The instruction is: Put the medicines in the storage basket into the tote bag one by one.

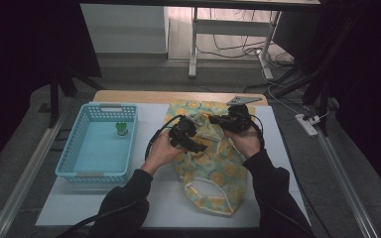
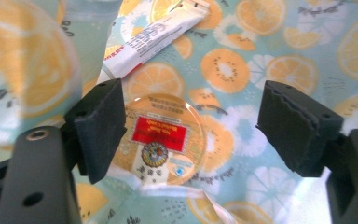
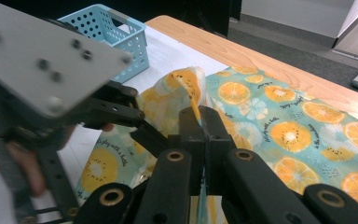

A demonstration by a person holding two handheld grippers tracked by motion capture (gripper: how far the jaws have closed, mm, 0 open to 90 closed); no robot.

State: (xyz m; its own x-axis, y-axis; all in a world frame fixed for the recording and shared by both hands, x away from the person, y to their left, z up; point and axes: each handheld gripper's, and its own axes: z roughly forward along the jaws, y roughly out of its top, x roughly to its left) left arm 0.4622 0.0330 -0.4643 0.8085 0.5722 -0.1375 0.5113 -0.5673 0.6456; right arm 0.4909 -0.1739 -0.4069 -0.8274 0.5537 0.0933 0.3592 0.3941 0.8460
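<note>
Your right gripper [image 3: 200, 122] pinches the fruit-print bag [image 3: 279, 121]'s edge.
Your left gripper [image 2: 191, 126], jaws spread, straddles a round jar [image 2: 161, 140]; its label is blurred.

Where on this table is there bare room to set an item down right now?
The light blue plastic basket has open floor in front of the small green-topped item. The white tabletop is bare between basket and orange-print fabric bag. The bag's top is crowded by both grippers: left gripper, right gripper.

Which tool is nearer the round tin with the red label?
Left. The left tool is open with the round tin between its jaws. The right tool is shut on the bag's fabric edge, away from it.
</note>
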